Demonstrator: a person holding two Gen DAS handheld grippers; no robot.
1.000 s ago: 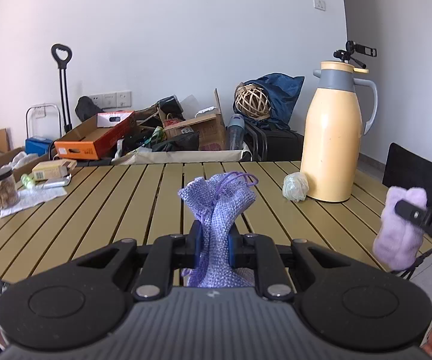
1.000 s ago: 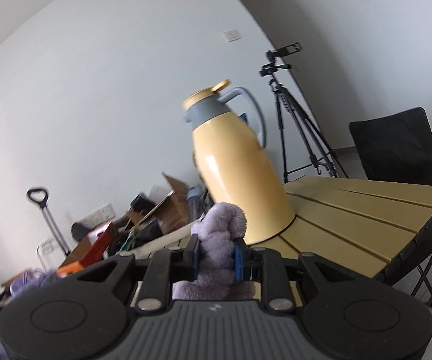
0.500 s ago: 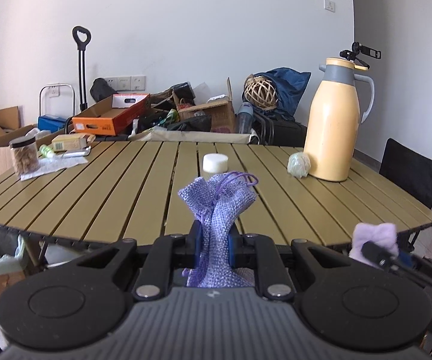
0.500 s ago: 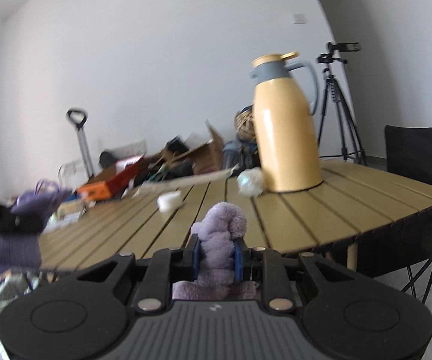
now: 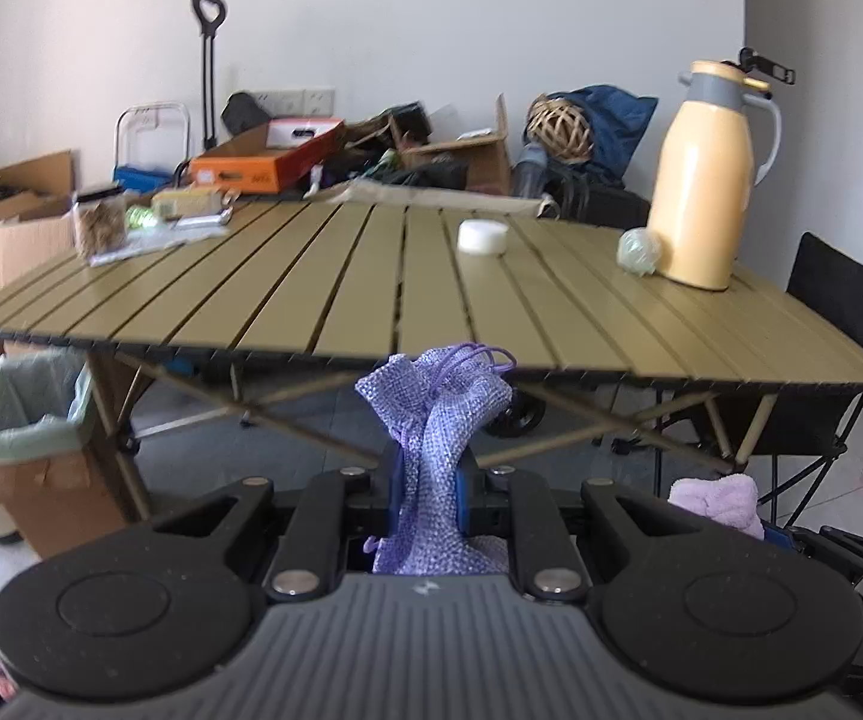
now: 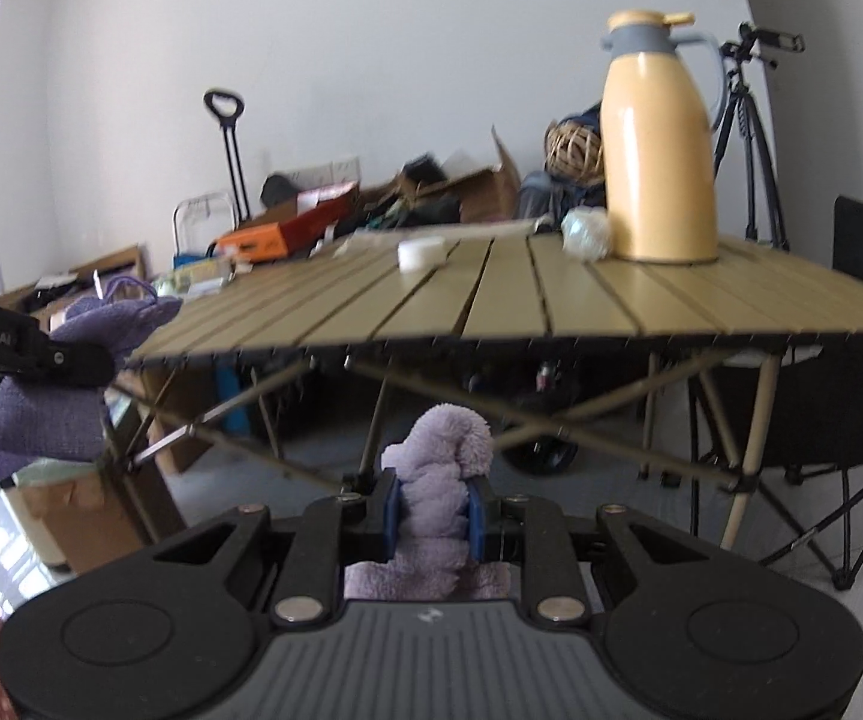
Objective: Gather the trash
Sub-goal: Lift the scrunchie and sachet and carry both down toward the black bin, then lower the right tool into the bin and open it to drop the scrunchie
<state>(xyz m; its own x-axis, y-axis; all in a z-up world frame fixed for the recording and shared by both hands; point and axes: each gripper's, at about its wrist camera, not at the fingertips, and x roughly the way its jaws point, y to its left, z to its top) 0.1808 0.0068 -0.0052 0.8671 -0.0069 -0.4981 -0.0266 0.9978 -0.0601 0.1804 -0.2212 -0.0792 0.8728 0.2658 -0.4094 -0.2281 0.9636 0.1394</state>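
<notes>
**Both grippers loaded, held before the table edge**

Left gripper (image 5: 429,489) clamped on a purple mesh pouch (image 5: 436,414), drawstring loops on top. Right gripper (image 6: 433,517) closed tight around a fluffy lilac cloth (image 6: 440,474). Both held in the air, lower than the slatted table (image 5: 323,300). On the table: a yellow thermos (image 5: 708,177), touching it a crumpled pale wad (image 5: 638,250), and a white round lid (image 5: 482,236) apart. Lined trash bin (image 5: 23,414) on the floor at left, beside the table leg.

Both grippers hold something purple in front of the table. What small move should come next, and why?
Probably carry the left gripper, shut on the purple mesh pouch, leftward over the lined bin. That bin stands open beside the table, and the pouch is already clear of the tabletop.
</notes>
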